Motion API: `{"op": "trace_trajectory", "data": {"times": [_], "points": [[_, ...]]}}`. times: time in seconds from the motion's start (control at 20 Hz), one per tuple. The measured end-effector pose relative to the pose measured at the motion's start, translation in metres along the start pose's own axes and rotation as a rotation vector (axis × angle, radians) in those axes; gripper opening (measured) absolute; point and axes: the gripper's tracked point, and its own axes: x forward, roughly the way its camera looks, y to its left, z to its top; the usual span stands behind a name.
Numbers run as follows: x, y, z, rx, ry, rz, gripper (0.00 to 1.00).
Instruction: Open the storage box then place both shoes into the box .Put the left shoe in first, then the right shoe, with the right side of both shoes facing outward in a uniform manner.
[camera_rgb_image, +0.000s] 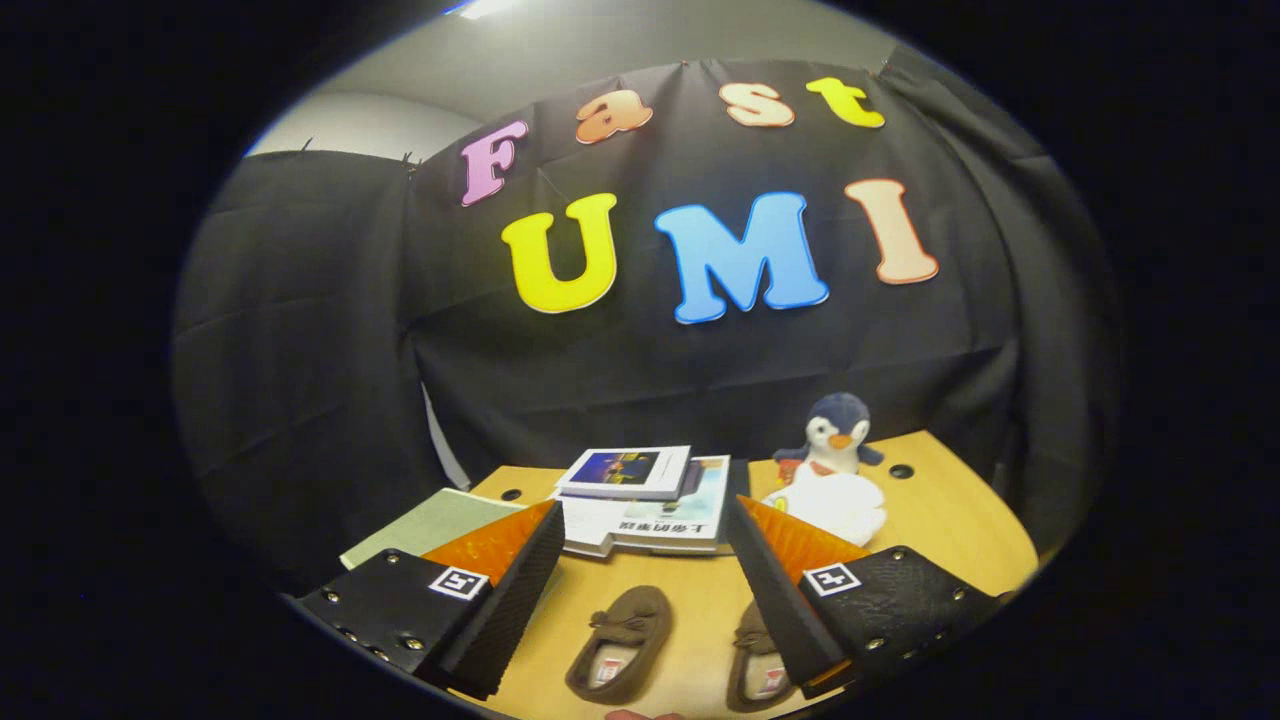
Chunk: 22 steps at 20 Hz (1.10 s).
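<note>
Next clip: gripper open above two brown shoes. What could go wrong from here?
1. The gripper hangs open over two near-identical brown moccasins; the shoe between the fingers and the one half hidden by a finger could be mixed up, breaking left-first order.
2. The stacked books and plush penguin crowd the table just beyond, so a reach might bump them.

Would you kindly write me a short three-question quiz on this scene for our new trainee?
1. True or false: the gripper has its fingers closed on a shoe.
2. Which toy stands behind the shoes? A) penguin B) bear C) rabbit
3. Fill in: the left-hand shoe lies ____ the fingers, while the other shoe sits partly behind one finger.

Key: 1 false, fingers open, holding nothing; 2 A; 3 between.
</note>
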Motion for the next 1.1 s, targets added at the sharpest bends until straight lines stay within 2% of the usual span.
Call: {"op": "trace_trajectory", "data": {"times": [0.25,0.4,0.55,0.7,1.1], "points": [[0.036,0.057,-0.053,0.213,0.171,0.239,0.99],[0.051,0.082,-0.076,0.285,0.259,0.345,0.97],[0.068,0.103,-0.106,0.320,0.348,0.415,0.97],[0.085,0.116,-0.133,0.407,0.437,0.469,0.97],[0.113,0.140,-0.177,0.749,0.640,0.560,0.97]]}}
